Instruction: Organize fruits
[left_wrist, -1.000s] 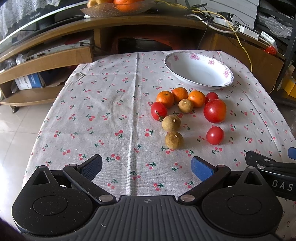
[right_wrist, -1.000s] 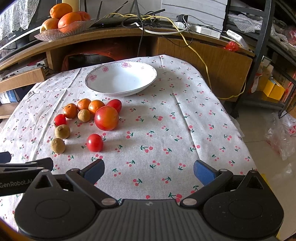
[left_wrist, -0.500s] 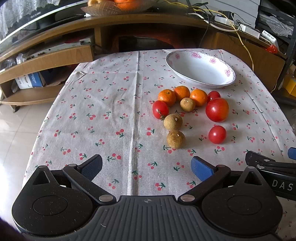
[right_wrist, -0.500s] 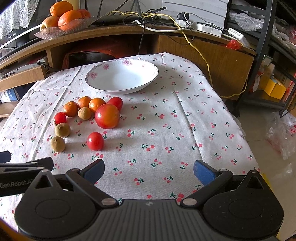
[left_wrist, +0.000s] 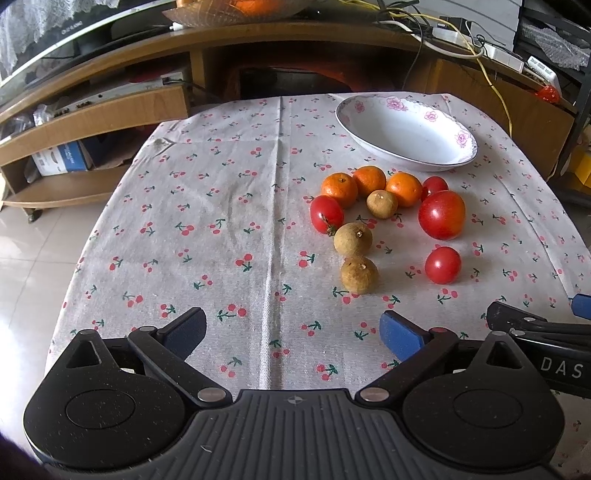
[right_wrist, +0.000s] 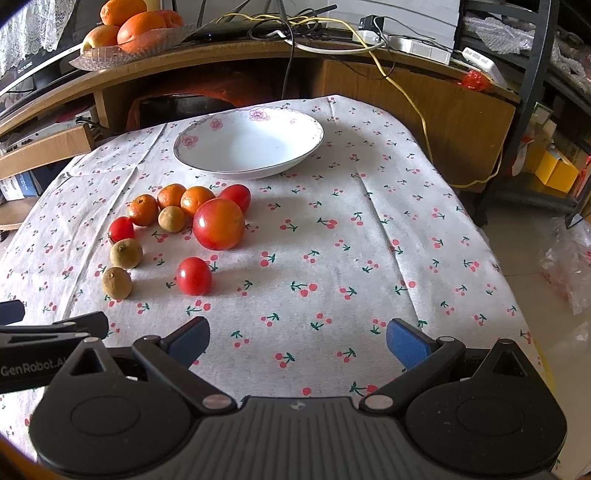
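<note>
An empty white bowl (left_wrist: 406, 133) (right_wrist: 251, 144) with pink flowers stands at the far side of the cherry-print tablecloth. In front of it lies a loose cluster of fruit: three small oranges (left_wrist: 369, 181) (right_wrist: 171, 195), a big tomato (left_wrist: 441, 215) (right_wrist: 218, 223), smaller tomatoes (left_wrist: 442, 265) (right_wrist: 194, 276) and three brown longans (left_wrist: 359, 275) (right_wrist: 117, 283). My left gripper (left_wrist: 293, 332) hovers open near the table's front, just short of the nearest longan. My right gripper (right_wrist: 297, 338) hovers open to the right of the fruit. Neither holds anything.
Behind the table runs a wooden TV stand (left_wrist: 258, 40) with a glass dish of oranges (right_wrist: 129, 33) and cables (right_wrist: 332, 33). A metal shelf (right_wrist: 535, 74) and boxes stand at the right. Tiled floor (left_wrist: 29, 266) lies past the left edge.
Both grippers have moved slightly forward toward the fruit, which appears a little nearer and larger. Nothing on the table has moved and both stay open.
</note>
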